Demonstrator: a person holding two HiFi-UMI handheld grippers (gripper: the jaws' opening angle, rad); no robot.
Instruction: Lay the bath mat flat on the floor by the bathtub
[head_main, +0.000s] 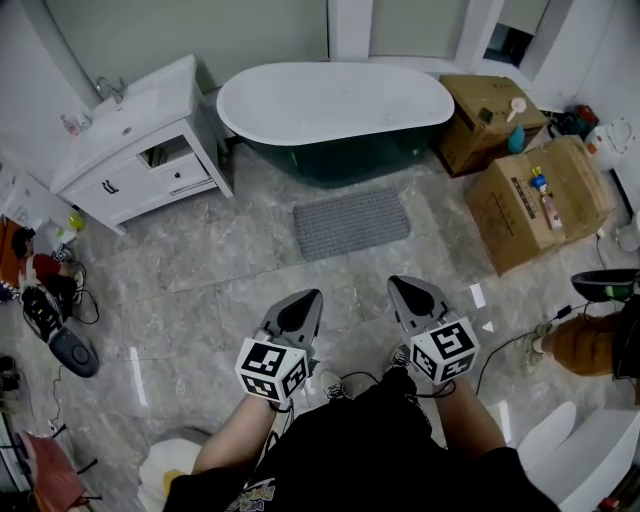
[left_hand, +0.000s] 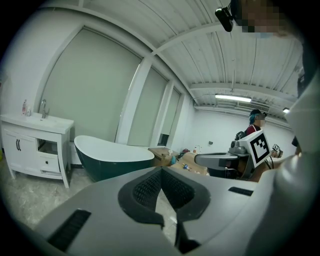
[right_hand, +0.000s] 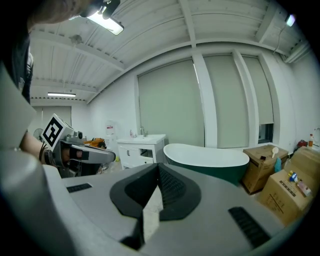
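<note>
The bath mat (head_main: 352, 222) lies flat on the floor (head_main: 200, 290) beside the bathtub (head_main: 335, 105). The left tool (head_main: 303, 305) and right tool (head_main: 408, 292) are closed, empty. Nudging it now could rumple a corner.

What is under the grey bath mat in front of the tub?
The bath mat lies flat on marbled floor tiles, just before the bathtub. The tiles directly beneath are covered, so anything under it cannot be seen.
</note>
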